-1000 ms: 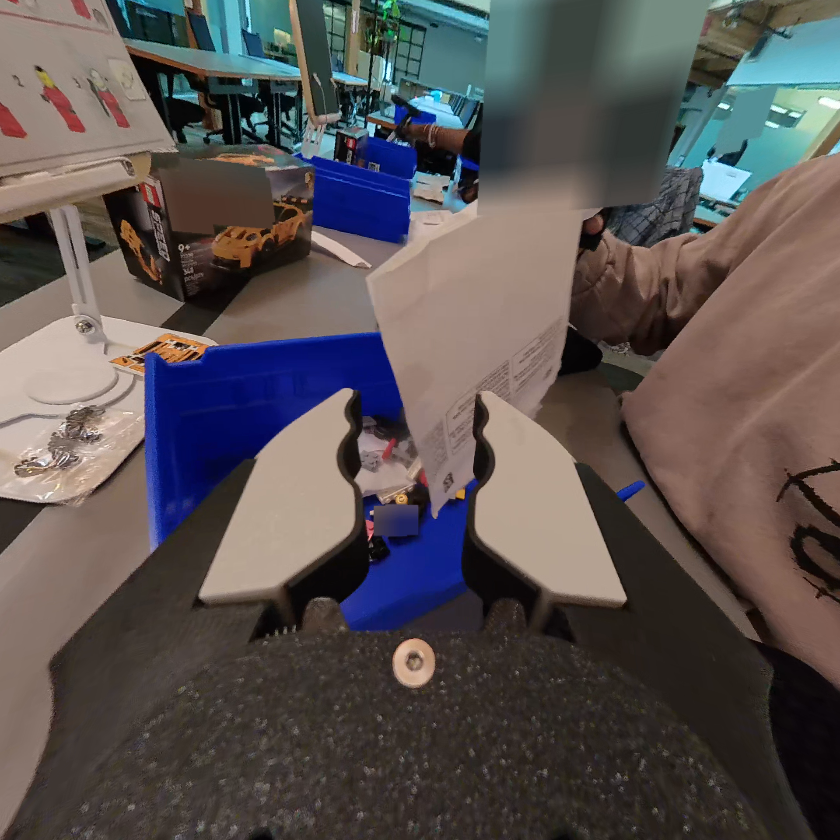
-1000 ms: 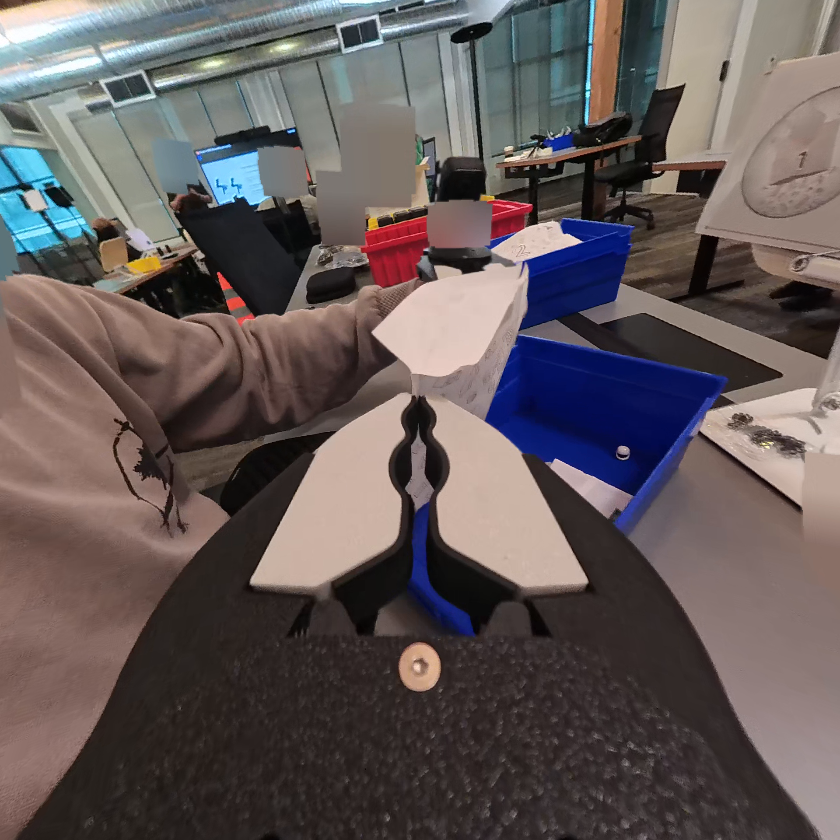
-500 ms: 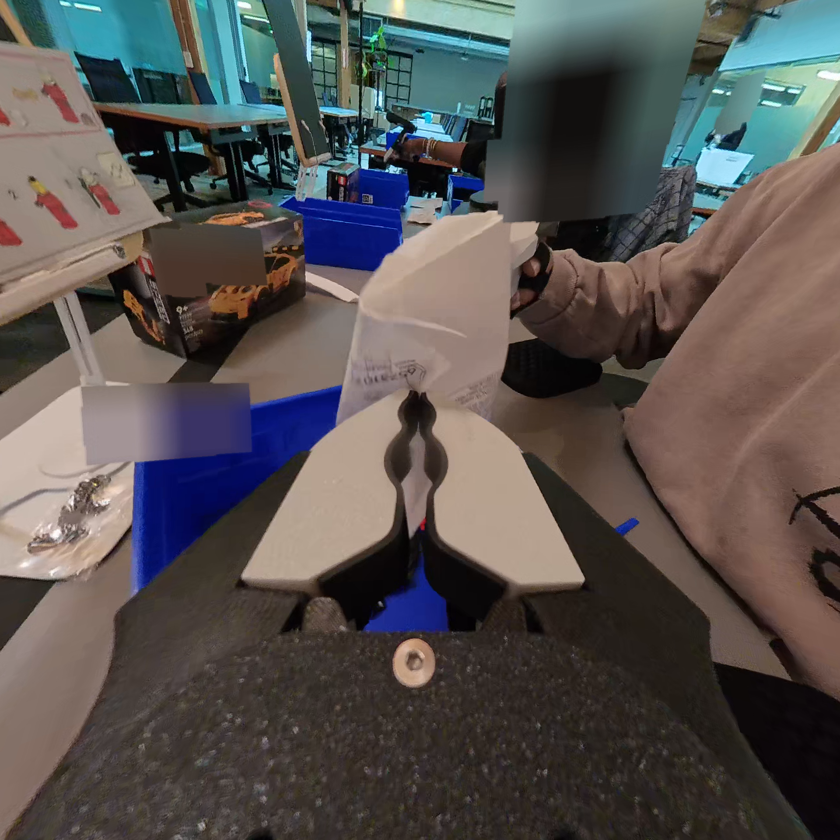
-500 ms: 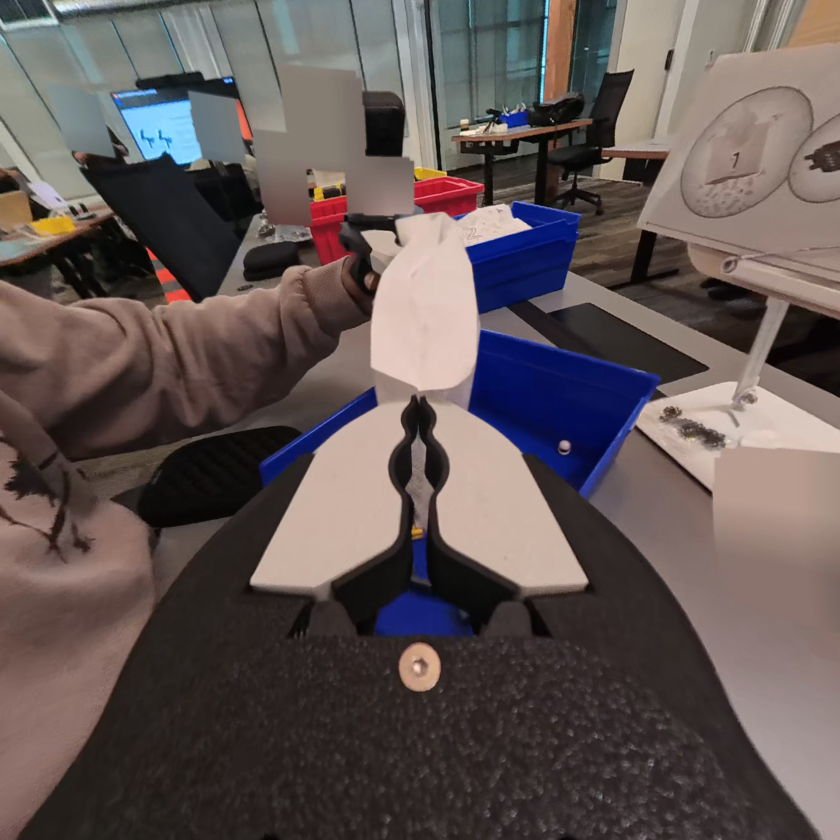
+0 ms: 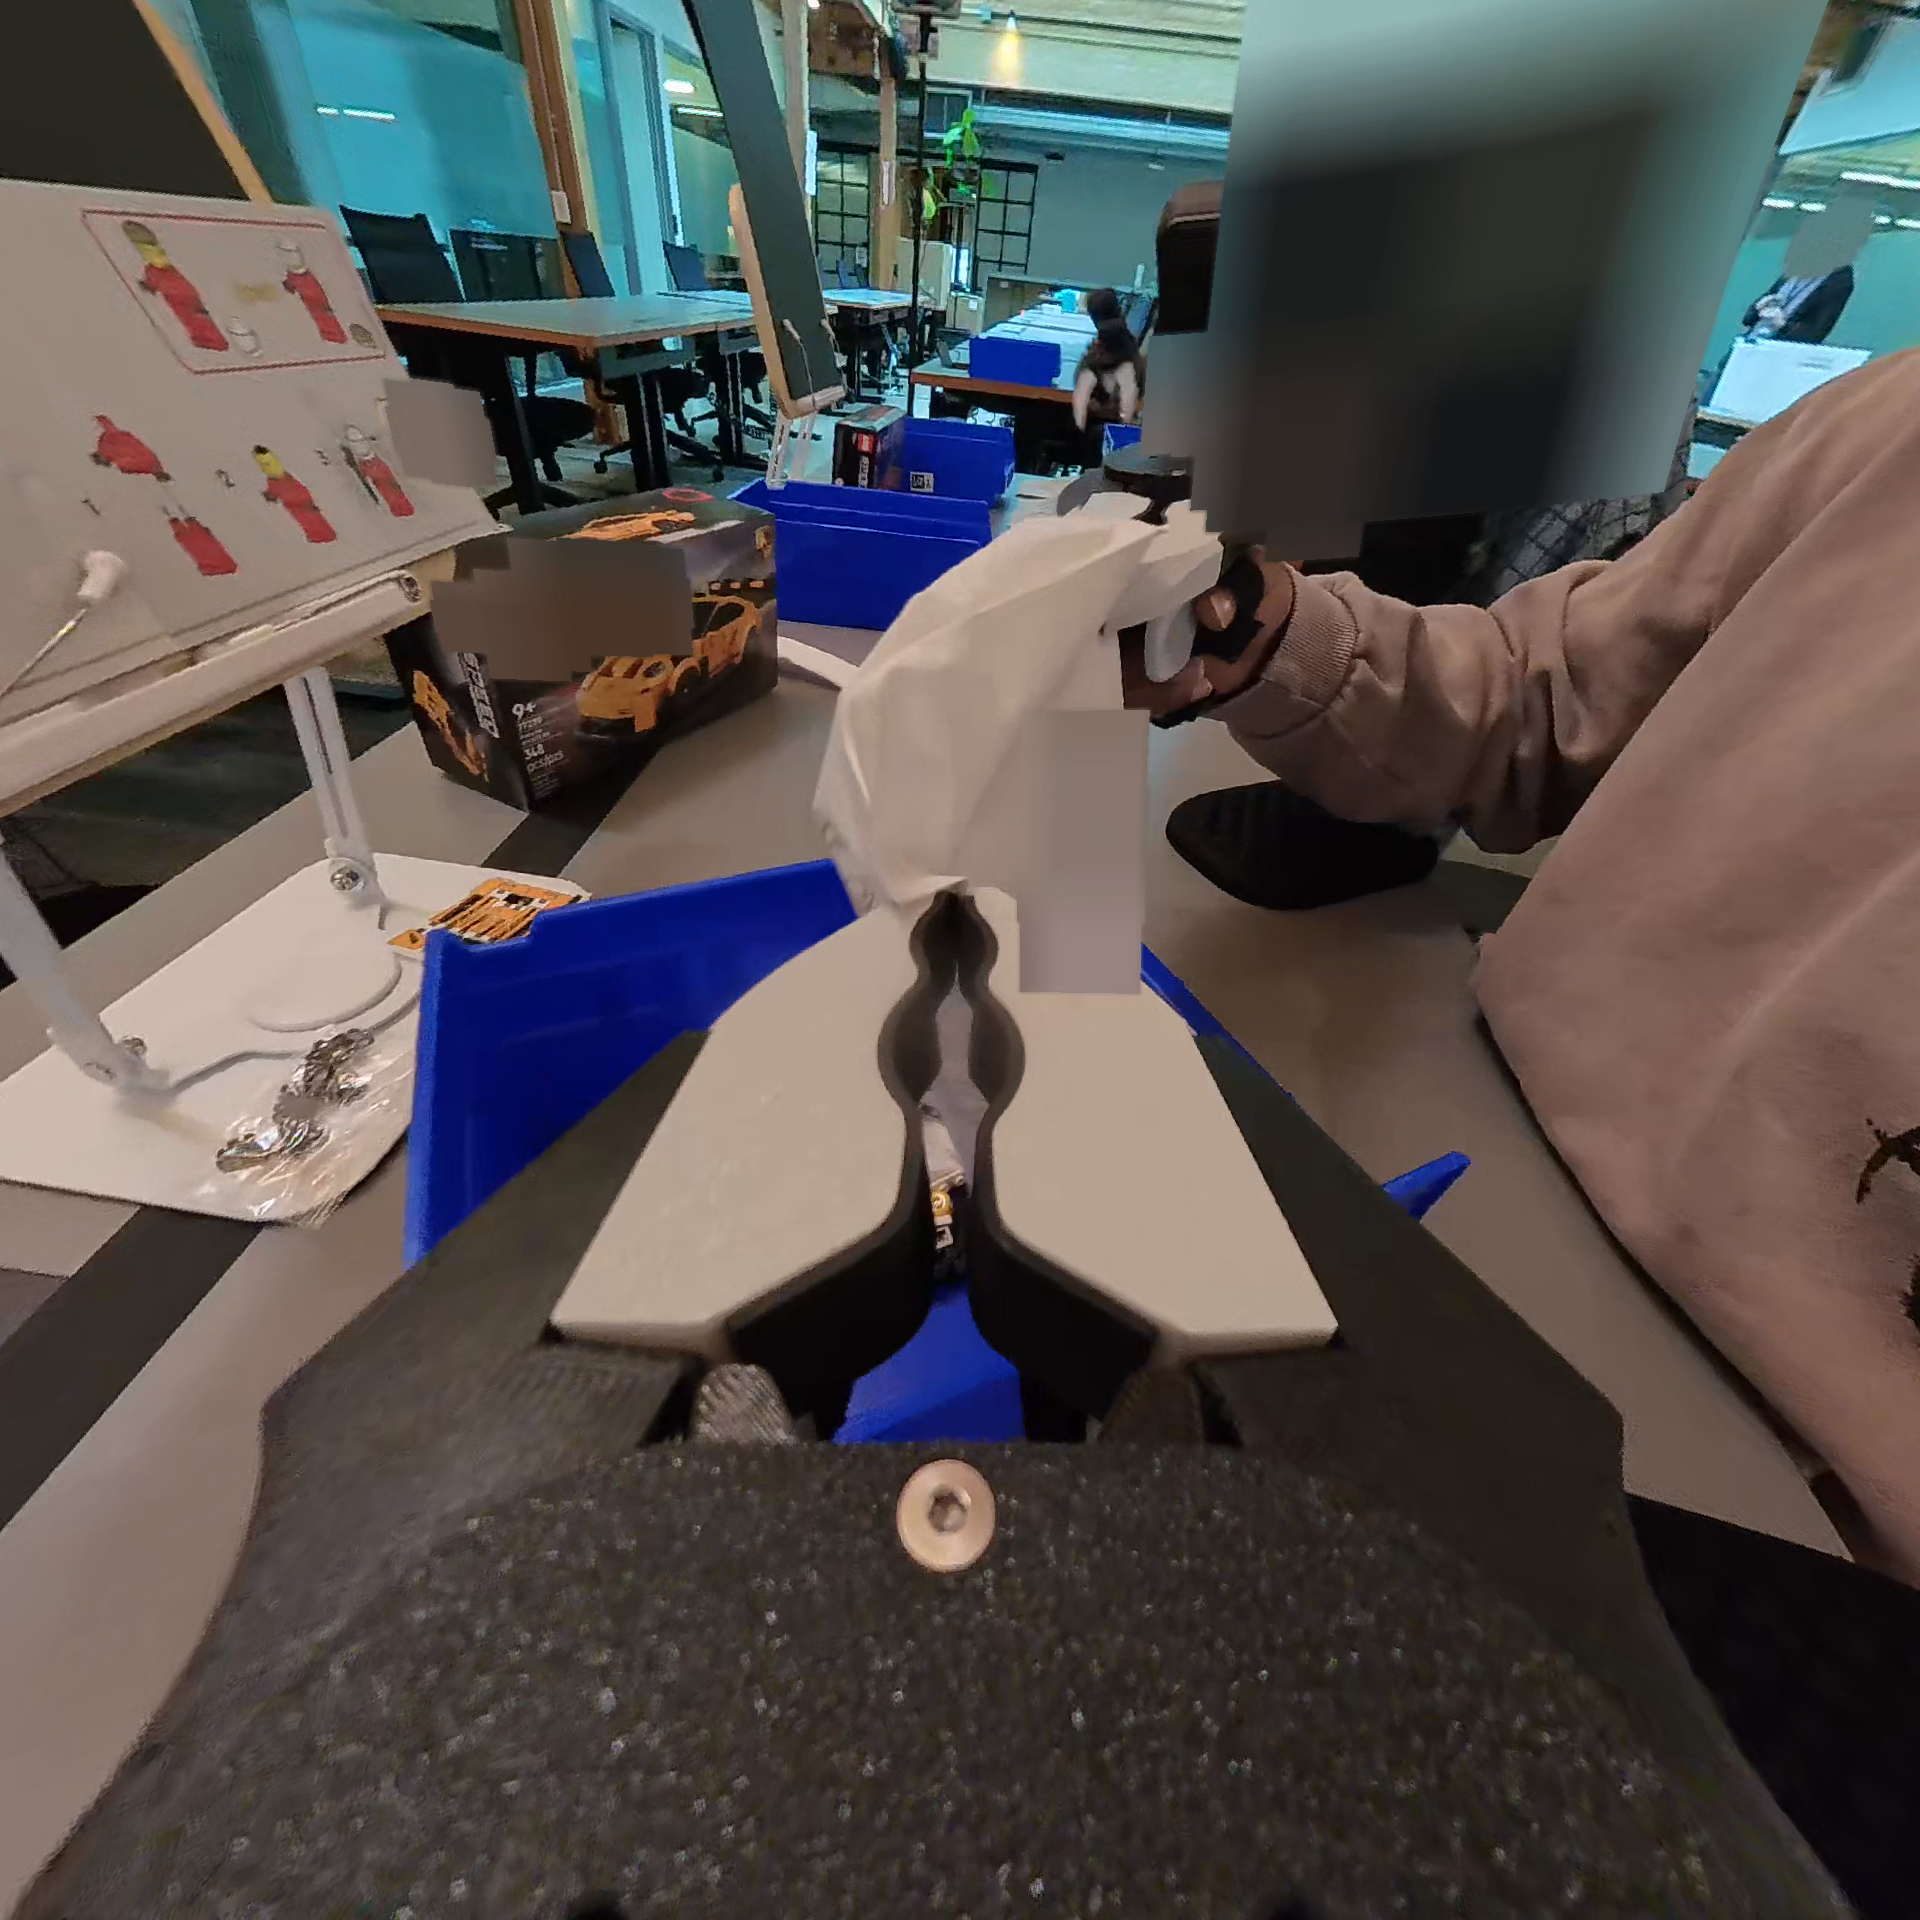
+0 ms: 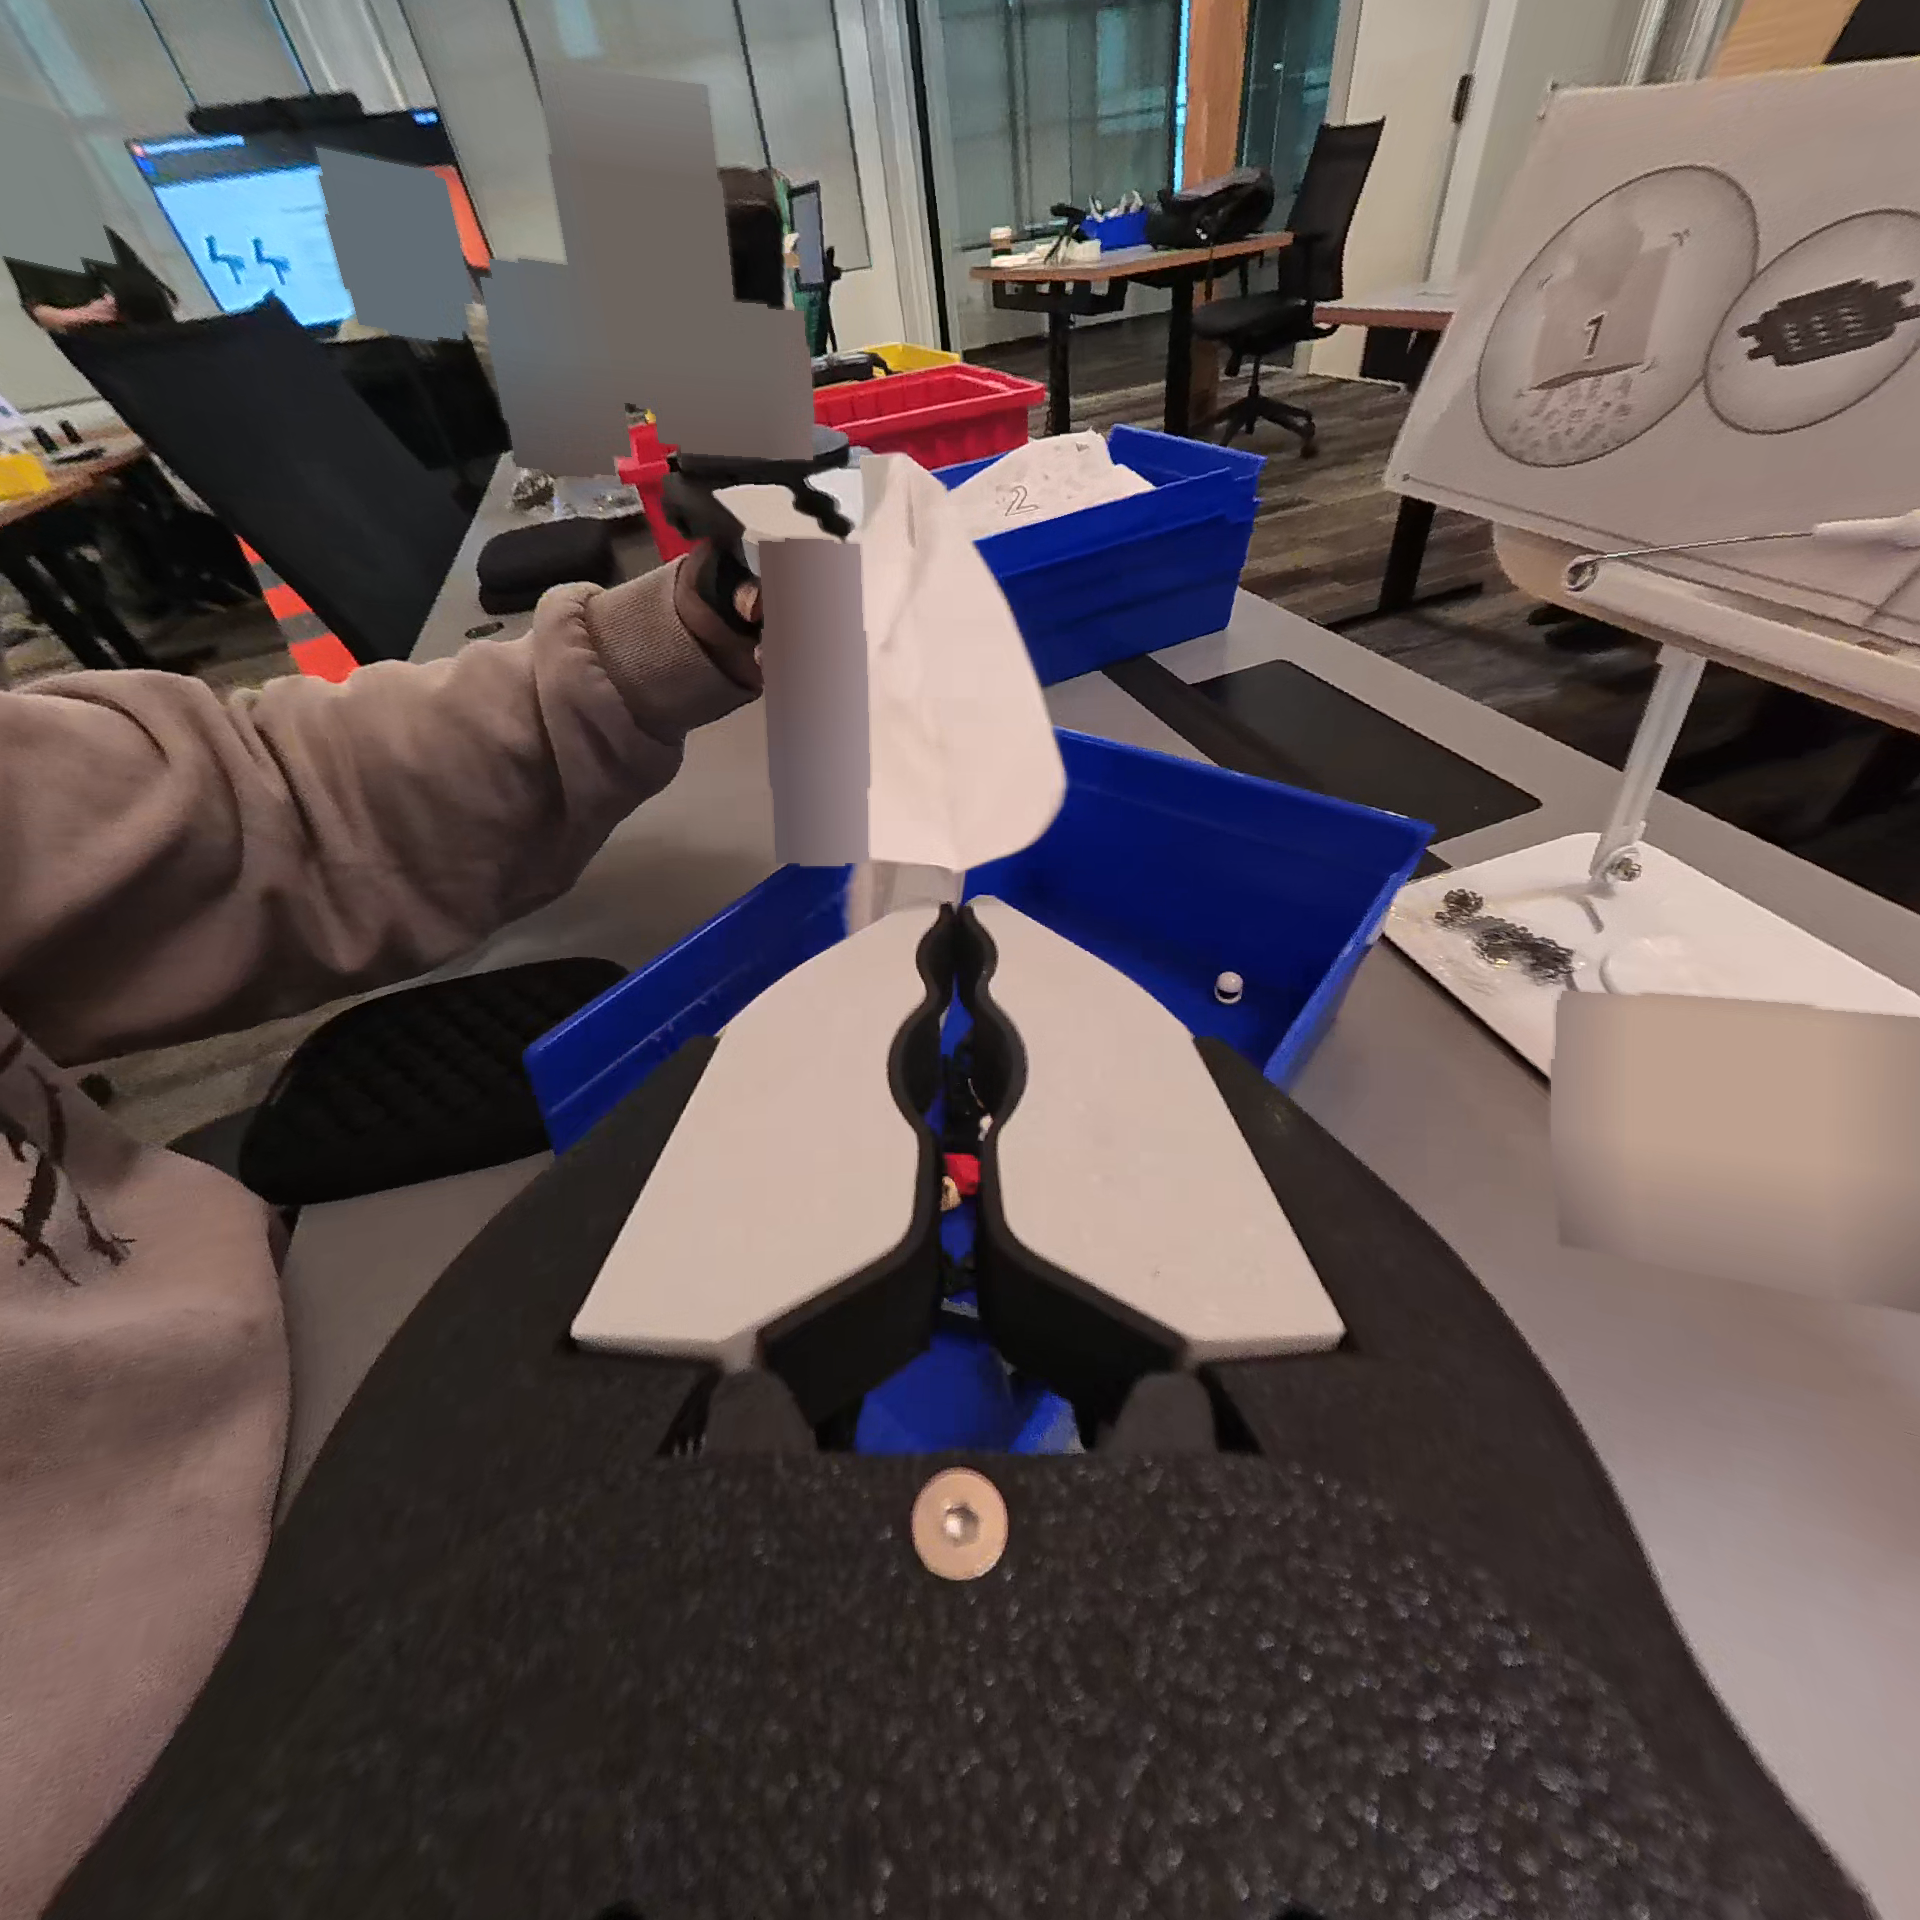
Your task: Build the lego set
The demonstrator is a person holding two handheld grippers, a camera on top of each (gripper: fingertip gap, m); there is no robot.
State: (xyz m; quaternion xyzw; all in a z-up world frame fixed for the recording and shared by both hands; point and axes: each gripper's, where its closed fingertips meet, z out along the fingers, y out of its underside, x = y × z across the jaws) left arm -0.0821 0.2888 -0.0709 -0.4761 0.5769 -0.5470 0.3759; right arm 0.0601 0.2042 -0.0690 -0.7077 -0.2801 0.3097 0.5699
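Here, the left tool and right tool each clamped a corner of the crumpled white paper bag. The bag hung stretched above the blue plastic bin on the grey worktop.

An open-plan office, set up as a shared work hall. Rows of long desks with black swivel chairs run back to glass partition walls. A lit wall screen glows at the far side. Blue parts bins and a red bin sit on the grey worktop, and people are working at desks farther off.
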